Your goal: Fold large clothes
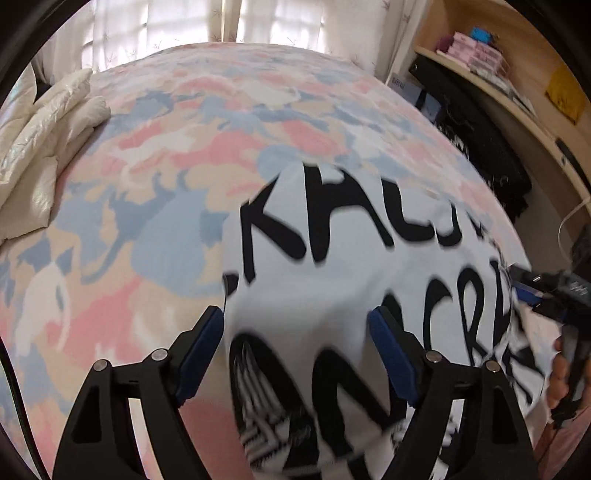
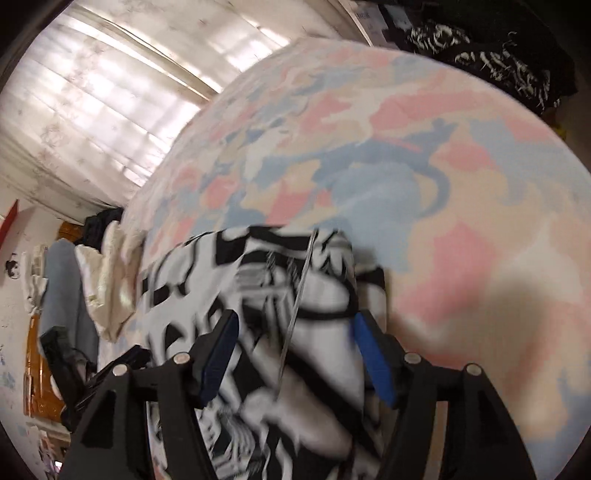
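A white garment [image 1: 332,273] with big black lettering lies folded on a bed sheet [image 1: 155,192] printed in pink, blue and beige. In the left wrist view my left gripper [image 1: 295,315] hovers open over the garment's near left edge, blue pads wide apart with nothing pinched. My right gripper [image 1: 546,291] shows at the right edge of that view, a hand [image 1: 559,376] beneath it. In the right wrist view the right gripper [image 2: 295,317] is open above the garment [image 2: 258,280], which is blurred. A thin pale cord [image 2: 295,314] runs across the cloth between the fingers.
A cream quilt [image 1: 44,129] is bunched at the bed's left side. Black clothes [image 1: 480,155] hang off the right side below a wooden shelf [image 1: 517,85] with boxes. Curtains [image 1: 184,22] cover the window behind. Another heap of clothes [image 2: 103,288] sits beyond the bed's edge.
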Tool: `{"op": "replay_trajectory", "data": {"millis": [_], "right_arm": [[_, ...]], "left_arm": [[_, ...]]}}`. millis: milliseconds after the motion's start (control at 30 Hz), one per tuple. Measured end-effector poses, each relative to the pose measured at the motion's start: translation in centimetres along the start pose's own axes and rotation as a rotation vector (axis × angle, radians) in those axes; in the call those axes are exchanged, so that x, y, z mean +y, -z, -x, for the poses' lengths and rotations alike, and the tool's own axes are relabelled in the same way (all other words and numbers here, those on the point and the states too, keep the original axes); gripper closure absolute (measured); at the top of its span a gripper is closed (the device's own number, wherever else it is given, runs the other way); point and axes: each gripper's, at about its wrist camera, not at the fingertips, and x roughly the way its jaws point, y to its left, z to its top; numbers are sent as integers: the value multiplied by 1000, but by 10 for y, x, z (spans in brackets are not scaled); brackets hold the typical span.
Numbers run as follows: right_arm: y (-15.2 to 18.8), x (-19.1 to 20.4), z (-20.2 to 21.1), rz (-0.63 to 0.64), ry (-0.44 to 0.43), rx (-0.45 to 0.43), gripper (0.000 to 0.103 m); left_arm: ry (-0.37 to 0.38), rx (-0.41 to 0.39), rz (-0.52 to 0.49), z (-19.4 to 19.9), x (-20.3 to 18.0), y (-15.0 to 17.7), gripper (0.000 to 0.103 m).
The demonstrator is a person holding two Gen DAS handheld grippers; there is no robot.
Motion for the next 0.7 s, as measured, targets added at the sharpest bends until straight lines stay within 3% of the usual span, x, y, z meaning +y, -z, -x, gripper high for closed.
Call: {"op": "replay_trajectory", "data": {"millis": [100,167,200,300,400,467,567,700], "right_arm": [[-7,-9,-22,-57,-55,71,38],[-9,-9,-24,-22,-8,58,71],[-9,-6,-22,7,22,43,96],[-5,3,-2,83,64,-52,96],[4,4,-11,129,144,-55,96],[7,-1,-26,132,171,-22,96],[7,-9,-28,109,162,-23,96],[7,-7,-19,76,153,-10,93]], "left_arm": [[-7,-25,-1,-7,-3,-9,22],[-38,-32,-16,-14,-6,-11,20],[-50,-38,-21,-17,-8,-11,18],[-97,-67,-53,-22,-13,-9,12],[-151,-72,-86,-32,-15,-4,4],[-145,-51,-70,-39,-11,-4,1],[-78,-16,-6,-43,1,-6,1],[-93,-44,-9,-32,-1,-2,1]]}}
